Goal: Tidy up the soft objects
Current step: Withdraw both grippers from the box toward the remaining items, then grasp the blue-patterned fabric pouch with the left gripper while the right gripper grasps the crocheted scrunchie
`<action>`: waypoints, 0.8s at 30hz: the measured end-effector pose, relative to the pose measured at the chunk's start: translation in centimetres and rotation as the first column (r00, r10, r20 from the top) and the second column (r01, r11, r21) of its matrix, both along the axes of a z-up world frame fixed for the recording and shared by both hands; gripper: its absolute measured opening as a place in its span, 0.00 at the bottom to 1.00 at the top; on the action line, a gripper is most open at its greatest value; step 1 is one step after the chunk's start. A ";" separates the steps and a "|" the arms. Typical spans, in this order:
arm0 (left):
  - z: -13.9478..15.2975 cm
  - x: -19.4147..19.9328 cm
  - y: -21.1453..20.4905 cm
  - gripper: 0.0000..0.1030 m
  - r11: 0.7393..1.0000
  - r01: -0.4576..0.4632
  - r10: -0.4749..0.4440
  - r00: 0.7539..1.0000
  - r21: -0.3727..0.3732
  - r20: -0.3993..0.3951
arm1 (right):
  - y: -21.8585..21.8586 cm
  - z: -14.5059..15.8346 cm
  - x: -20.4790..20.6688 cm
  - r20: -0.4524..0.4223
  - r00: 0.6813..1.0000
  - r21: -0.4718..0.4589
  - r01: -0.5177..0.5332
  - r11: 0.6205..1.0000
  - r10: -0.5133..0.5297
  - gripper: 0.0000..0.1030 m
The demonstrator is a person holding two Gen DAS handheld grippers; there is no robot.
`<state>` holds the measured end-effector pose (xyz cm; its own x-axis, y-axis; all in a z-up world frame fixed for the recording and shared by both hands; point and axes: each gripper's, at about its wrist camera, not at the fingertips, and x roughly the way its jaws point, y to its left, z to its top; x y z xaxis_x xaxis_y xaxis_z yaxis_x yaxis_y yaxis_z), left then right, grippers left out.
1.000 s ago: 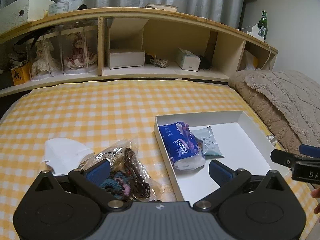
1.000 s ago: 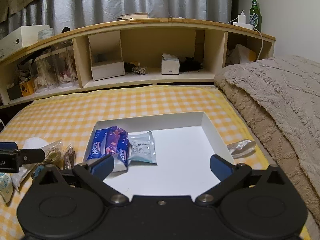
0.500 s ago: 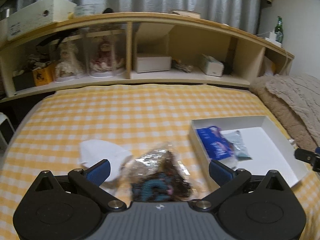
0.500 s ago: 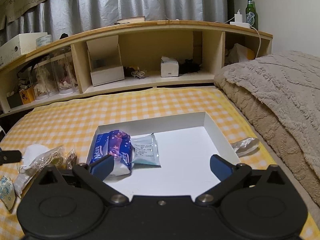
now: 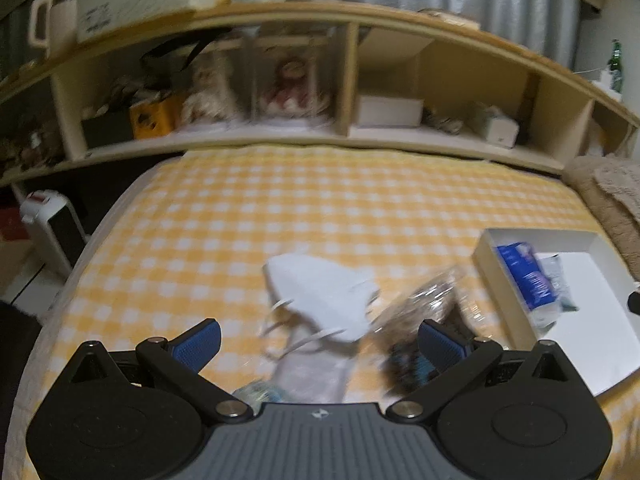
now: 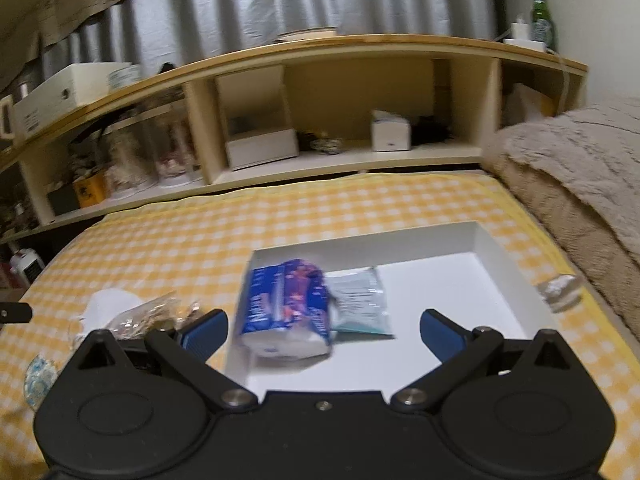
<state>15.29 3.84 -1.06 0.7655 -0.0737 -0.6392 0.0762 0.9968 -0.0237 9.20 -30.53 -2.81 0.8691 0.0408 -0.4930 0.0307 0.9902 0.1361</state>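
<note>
Because the white face mask (image 5: 324, 292) is only thin fabric with loose ear loops, I judge it very light and floppy, so it will fold and hang when lifted. It lies on the yellow checked bed (image 5: 280, 208), just ahead of the left claw (image 5: 318, 342), whose fingers stand wide apart and hold nothing. A good place to pinch is probably the raised middle fold of the mask, not the loops, which could slip out. Just beside it on the right lies a clear crinkly bag (image 5: 436, 300) with dark things inside; it looks slippery, and I think it is better pinched at a bunched part of the film.

The right claw (image 6: 322, 330) is also wide open and empty, above the near part of the white tray (image 6: 486, 242). In this tray a blue tissue pack (image 6: 284, 304) lies touching a pale flat sachet (image 6: 360, 300); both should be soft and light.

Both views are blurred, so the contents of the clear bag cannot be made out. A pale packet (image 5: 316, 376) and a small patterned thing (image 5: 256, 394) are partly hidden behind the body of the left claw. A small crumpled wrapper (image 6: 560, 290) lies outside the tray near the brown blanket (image 6: 580, 176); I cannot tell what it is.
</note>
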 end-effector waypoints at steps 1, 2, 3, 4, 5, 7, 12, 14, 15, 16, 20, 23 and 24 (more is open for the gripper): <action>-0.3 0.1 0.5 1.00 1.000 -0.011 0.011 1.000 0.001 -0.012 | 0.4 -0.1 0.1 0.002 1.000 0.002 -0.013 1.000 0.013 1.00; -0.7 0.2 1.0 1.00 1.000 -0.018 0.018 1.000 0.001 -0.024 | 1.0 -0.1 0.3 0.005 1.000 0.001 -0.030 1.000 0.030 1.00; -1.0 0.2 1.3 1.00 1.000 -0.021 0.021 0.999 0.003 -0.033 | 1.4 -0.2 0.4 0.007 0.999 -0.001 -0.040 0.999 0.040 1.00; -1.3 0.2 1.7 1.00 1.000 -0.024 0.024 0.999 0.006 -0.045 | 1.9 -0.2 0.5 0.010 0.999 -0.006 -0.053 0.999 0.053 1.00; -1.6 0.2 1.9 1.00 1.000 -0.022 0.022 0.998 0.008 -0.056 | 2.5 -0.2 0.6 0.013 0.998 -0.011 -0.068 0.998 0.068 1.00; -2.1 0.2 2.6 1.00 1.000 -0.011 0.010 0.997 -0.002 -0.079 | 3.5 -0.3 0.8 0.018 0.995 -0.022 -0.096 0.995 0.097 1.00; -3.3 0.0 3.9 1.00 0.999 -0.023 0.016 0.988 -0.046 -0.152 | 6.5 -1.1 1.2 0.009 0.987 -0.085 -0.159 0.984 0.160 1.00; -4.0 0.1 4.2 1.00 0.997 -0.049 0.038 0.980 -0.054 -0.197 | 7.4 -1.4 1.5 -0.002 0.982 -0.088 -0.190 0.978 0.190 1.00; -4.4 0.2 4.4 1.00 0.996 -0.056 0.041 0.976 -0.064 -0.216 | 7.8 -1.5 1.8 -0.004 0.978 -0.084 -0.208 0.975 0.208 1.00; -4.8 0.3 4.6 1.00 0.995 -0.066 0.047 0.971 -0.074 -0.233 | 8.3 -1.7 2.0 -0.008 0.975 -0.083 -0.223 0.971 0.223 1.00; -6.2 0.8 5.5 1.00 0.984 -0.130 0.086 0.948 -0.125 -0.307 | 10.5 -2.5 2.6 -0.019 0.962 -0.121 -0.273 0.954 0.273 1.00; -7.4 1.0 6.4 1.00 0.958 -0.205 0.124 0.926 -0.199 -0.358 | 11.7 -3.2 3.2 -0.045 0.941 -0.133 -0.338 0.932 0.335 1.00; -7.9 1.0 6.6 1.00 0.947 -0.236 0.140 0.914 -0.217 -0.381 | 12.0 -3.4 3.2 -0.045 0.936 -0.126 -0.352 0.927 0.350 1.00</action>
<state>16.30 10.44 -8.96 0.5056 -0.1465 -0.8502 -0.1730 0.9482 -0.2663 12.39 -18.54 -6.21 0.8002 0.2760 -0.5325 -0.3206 0.9472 0.0091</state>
